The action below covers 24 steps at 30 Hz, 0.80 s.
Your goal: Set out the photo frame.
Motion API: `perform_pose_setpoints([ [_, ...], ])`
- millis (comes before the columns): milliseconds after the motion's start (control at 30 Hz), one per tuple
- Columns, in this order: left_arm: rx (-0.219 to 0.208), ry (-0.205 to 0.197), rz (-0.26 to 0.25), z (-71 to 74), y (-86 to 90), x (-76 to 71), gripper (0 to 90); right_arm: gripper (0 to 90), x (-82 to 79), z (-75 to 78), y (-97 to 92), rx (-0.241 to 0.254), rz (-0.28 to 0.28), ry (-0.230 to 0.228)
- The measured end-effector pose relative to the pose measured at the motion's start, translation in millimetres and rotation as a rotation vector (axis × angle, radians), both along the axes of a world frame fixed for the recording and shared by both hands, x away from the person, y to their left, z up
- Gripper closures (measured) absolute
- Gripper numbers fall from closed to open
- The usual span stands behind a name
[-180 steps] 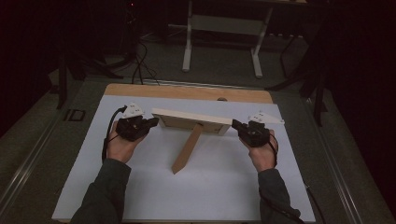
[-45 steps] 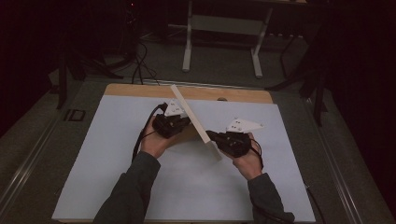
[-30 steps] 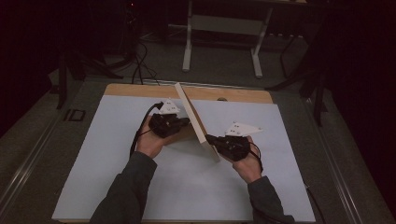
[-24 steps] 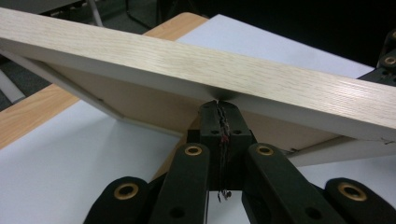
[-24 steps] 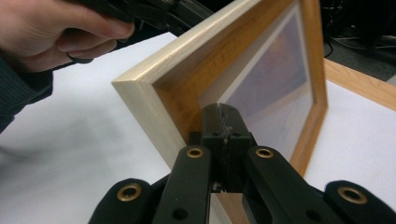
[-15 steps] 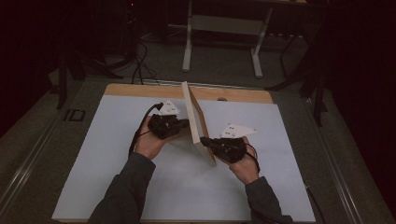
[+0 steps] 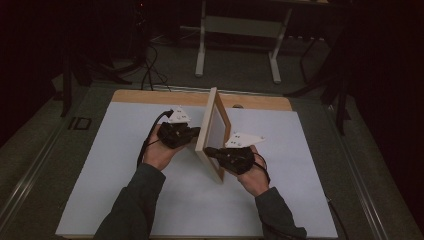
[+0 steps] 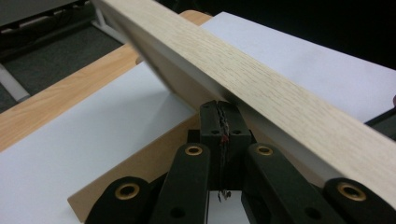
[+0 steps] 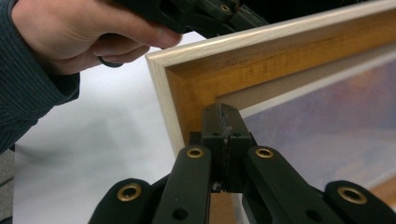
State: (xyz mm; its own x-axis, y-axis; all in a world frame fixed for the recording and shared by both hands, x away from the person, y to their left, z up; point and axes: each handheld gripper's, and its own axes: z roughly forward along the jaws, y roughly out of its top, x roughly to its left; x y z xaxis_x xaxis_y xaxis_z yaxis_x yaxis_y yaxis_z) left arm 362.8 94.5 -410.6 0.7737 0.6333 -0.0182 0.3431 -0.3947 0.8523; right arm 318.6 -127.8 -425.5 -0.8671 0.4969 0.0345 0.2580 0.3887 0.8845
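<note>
Your picture frame [image 7: 214, 131] of pale wood stands on edge near the middle of the white tabletop [image 7: 100, 165], running away from you. Your left claw [image 7: 192, 134] presses it closed-jawed from the left; your right claw [image 7: 209, 151], jaws shut, meets its near right face.

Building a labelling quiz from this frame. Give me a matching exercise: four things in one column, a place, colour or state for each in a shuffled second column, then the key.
Things:
1. wooden picture frame
2. left gripper
3. right gripper
4. white sheet

Descriptions:
A. jaws shut, tips at the frame's glass side near a corner
B. covers most of the tabletop, flat
C. stands on edge between the two grippers
D. jaws shut, tips against the frame's back side

Pairs: 1-C, 2-D, 3-A, 4-B
</note>
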Motion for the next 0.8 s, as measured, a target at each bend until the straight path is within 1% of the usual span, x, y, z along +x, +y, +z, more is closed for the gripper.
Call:
perform_pose_setpoints([
  [233,-0.016,0.003,-0.008,-0.8,3.4,2.3,90.0,90.0,1.1,0.2,7.7,-0.003,0.002,-0.006],
  [267,-0.027,0.005,-0.018,-1.2,3.9,3.4,90.0,90.0,1.4,0.5,8.9,-0.006,-0.001,-0.010],
  [367,-0.027,0.007,-0.035,-0.3,3.6,5.4,90.0,90.0,2.8,1.8,12.9,-0.022,-0.018,-0.017],
  [433,-0.023,0.006,-0.035,0.2,3.0,5.7,90.0,90.0,3.7,1.4,14.2,-0.022,-0.024,-0.019],
  [500,-0.018,0.012,-0.034,0.8,2.7,9.2,90.0,90.0,5.3,0.8,17.4,-0.016,-0.030,-0.014],
  [667,-0.032,0.030,-0.038,-0.9,5.3,11.7,90.0,90.0,6.8,0.1,21.5,-0.019,-0.029,-0.013],
  [767,-0.027,0.030,-0.011,0.5,5.5,10.4,90.0,90.0,6.7,-0.3,21.2,-0.027,-0.028,-0.018],
  [800,-0.033,0.032,0.004,1.2,6.1,9.8,89.1,89.9,6.7,-0.8,20.8,-0.035,-0.032,-0.021],
])
